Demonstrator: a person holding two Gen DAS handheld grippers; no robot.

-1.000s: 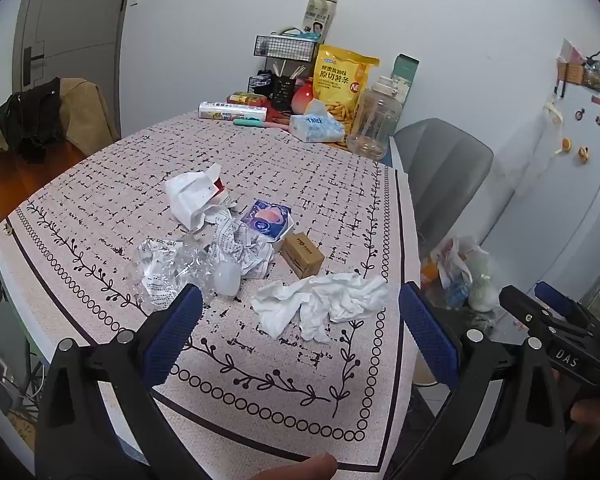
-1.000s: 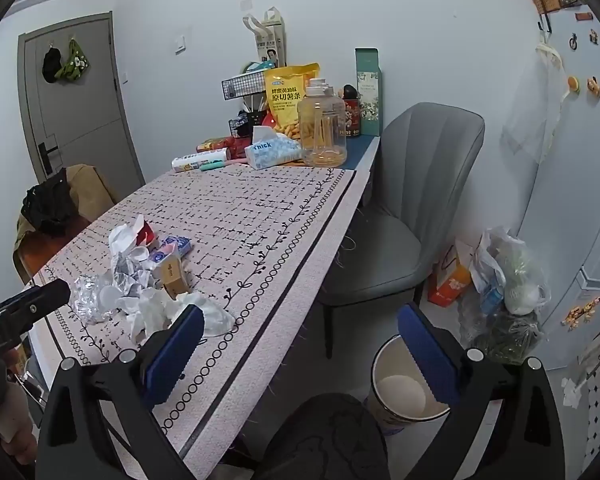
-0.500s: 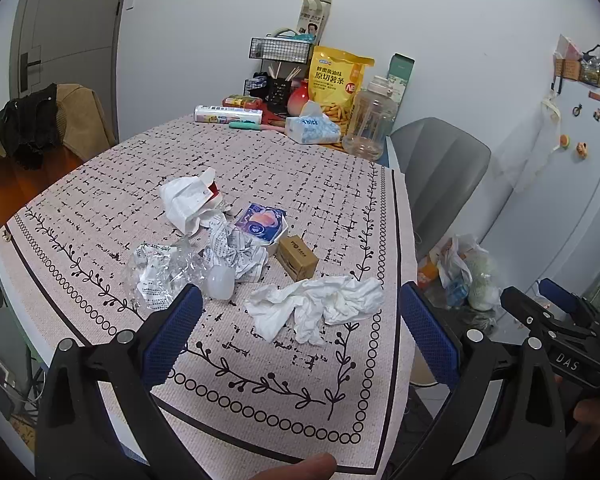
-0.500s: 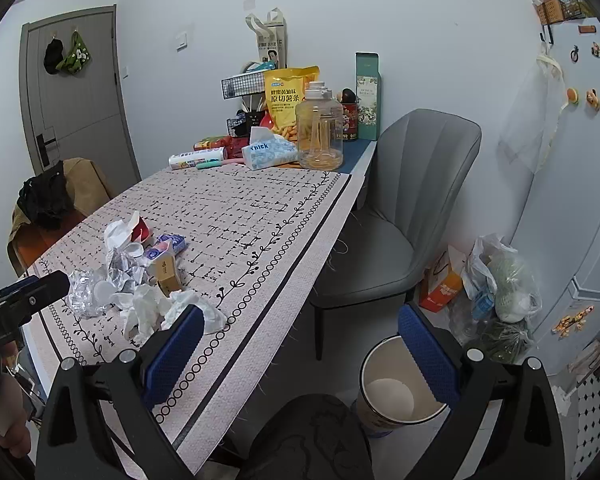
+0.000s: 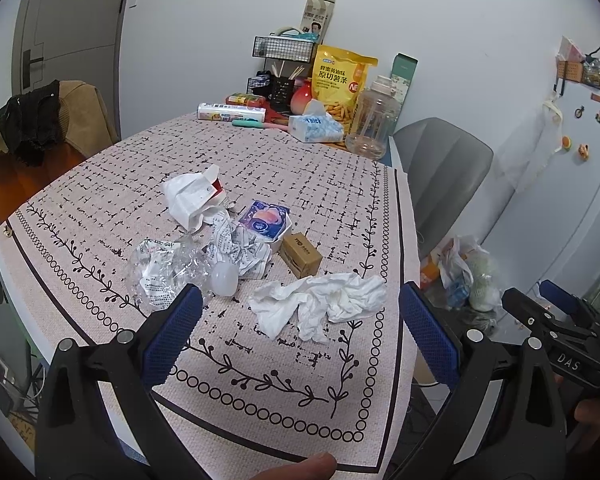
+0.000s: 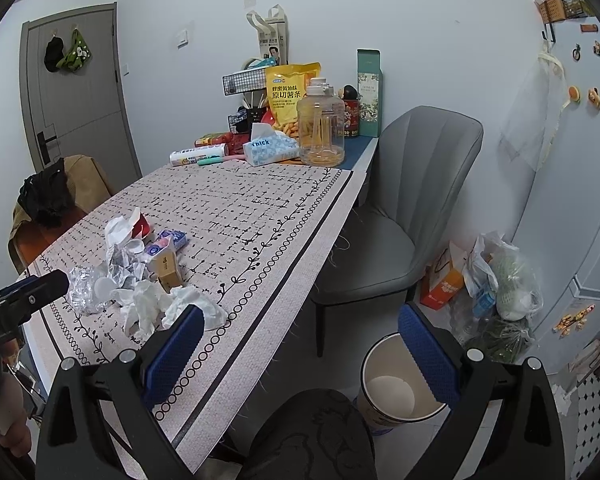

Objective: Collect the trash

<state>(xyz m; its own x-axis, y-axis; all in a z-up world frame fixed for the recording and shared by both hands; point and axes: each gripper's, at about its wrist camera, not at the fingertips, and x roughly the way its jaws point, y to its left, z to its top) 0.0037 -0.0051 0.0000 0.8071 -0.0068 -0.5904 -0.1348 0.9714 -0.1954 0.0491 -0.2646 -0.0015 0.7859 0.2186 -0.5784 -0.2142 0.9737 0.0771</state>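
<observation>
The counter (image 5: 308,168), under a patterned cloth, is carrying the trash in a cluster near its front edge, at about 12 o'clock from the left gripper (image 5: 296,332), whose jaws are standing wide apart and holding nothing. The white crumpled tissue (image 5: 320,300) is lying nearest, its long axis running 9 to 3 o'clock across the left wrist view. Behind it at 11 o'clock, the clear crushed plastic wrap (image 5: 164,268) is resting with printed paper inside it. The white paper bin (image 6: 396,388) is standing on the floor beside the counter, between the tips of the right gripper (image 6: 300,352), whose jaws are likewise released and bare; the bin is showing only a pale bottom. The small brown box (image 5: 301,255) is pointing from 10 to 4 o'clock, its print too small to read. At the far end, a tissue pack (image 6: 270,148) is reading "Thick".
</observation>
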